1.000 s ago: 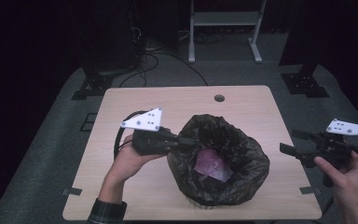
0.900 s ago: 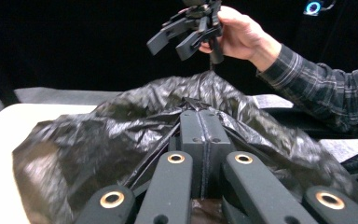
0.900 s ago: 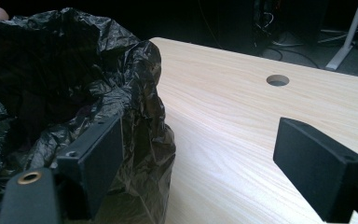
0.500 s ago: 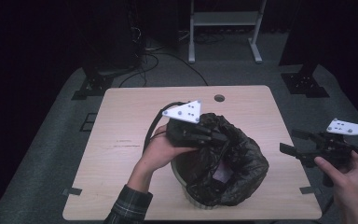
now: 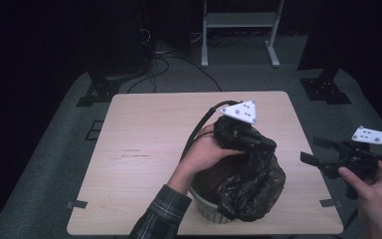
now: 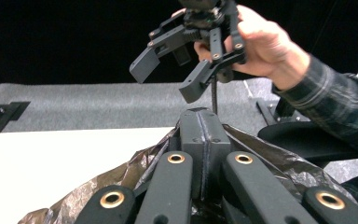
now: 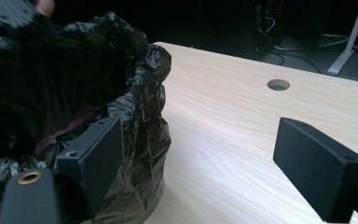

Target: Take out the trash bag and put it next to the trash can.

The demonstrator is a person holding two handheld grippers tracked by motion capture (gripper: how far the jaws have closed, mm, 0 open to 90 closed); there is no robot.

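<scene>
With the left claw (image 5: 266, 145) clamped on the black bag's (image 5: 253, 186) rim near the tabletop's (image 5: 144, 129) front edge, pull across steadily while the spread-jawed, empty right claw (image 5: 317, 155) waits.

Bare table (image 5: 144, 149) lies left of the bin bag (image 5: 253, 184).

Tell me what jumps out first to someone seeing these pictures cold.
The crumpled black bag lining a pale ribbed bin near the front edge of the wooden table draws the eye. The left tongs are shut on the bag's rim, bunching it over the bin. Off the table's right side, the right tongs stand open, holding nothing.
</scene>
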